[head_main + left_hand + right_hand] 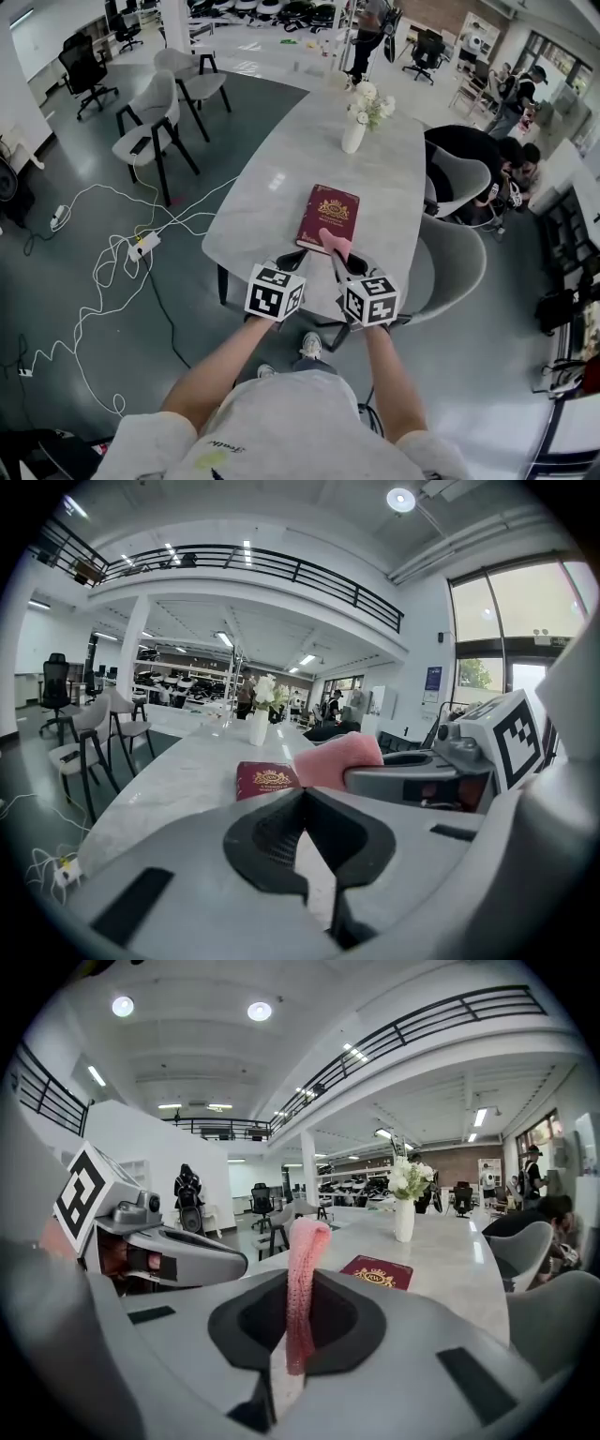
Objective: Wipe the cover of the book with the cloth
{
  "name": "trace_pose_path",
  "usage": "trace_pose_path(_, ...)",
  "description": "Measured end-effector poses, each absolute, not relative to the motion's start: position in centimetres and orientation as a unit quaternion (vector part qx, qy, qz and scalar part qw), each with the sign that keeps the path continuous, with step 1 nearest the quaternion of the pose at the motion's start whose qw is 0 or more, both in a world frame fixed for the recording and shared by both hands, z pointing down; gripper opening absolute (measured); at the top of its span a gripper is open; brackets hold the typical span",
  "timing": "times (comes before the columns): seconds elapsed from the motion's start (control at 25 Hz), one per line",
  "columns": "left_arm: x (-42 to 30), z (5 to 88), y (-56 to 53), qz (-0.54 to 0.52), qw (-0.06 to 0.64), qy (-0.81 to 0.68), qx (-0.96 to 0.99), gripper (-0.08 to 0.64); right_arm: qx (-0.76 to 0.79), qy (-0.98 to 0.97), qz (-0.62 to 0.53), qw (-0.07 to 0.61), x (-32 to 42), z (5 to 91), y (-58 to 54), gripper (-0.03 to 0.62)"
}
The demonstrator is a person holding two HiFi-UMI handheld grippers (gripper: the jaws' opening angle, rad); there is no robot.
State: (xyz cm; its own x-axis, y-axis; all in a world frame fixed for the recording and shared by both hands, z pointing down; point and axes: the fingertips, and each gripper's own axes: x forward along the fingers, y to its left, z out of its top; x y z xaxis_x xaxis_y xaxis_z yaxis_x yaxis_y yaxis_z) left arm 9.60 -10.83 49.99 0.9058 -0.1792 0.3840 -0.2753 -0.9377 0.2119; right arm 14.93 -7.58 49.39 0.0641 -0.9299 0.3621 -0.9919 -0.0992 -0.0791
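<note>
The book lies flat and closed on the pale tabletop. Its dark red cover faces up, gold crest showing, and it sits towards the near end, a little in from the edge.

Right at its near edge is the pink cloth. From the head view, the free end overlaps the book's near right corner. Whether it actually touches the cover, I can't tell from here.

That cloth belongs to the right gripper. Its own view shows the fingers clenched on the fabric, a narrow pink strip pinched between them and poking up and forward past the tips.

The left gripper is just beside it, on the near side of the book. Its fingers are closed tip to tip with nothing between them, and the book is framed just beyond them in its own view. The two marker cubes sit side by side at the tabletop's near edge, with bare forearms behind them.

Further up the tabletop, well apart from the book, stands a white vase of white flowers. A grey chair is tucked in on the right side, and there are more chairs off to the left. White cables trail across the dark floor.
</note>
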Motion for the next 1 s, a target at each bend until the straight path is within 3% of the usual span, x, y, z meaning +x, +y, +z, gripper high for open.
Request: trace_pose_path(1.0,10.20,50.63,-10.06,0.183,0.142,-0.107,0.967,0.006,0.722,-0.663,0.169,0.098,14.96,50.03,-6.72,0.017)
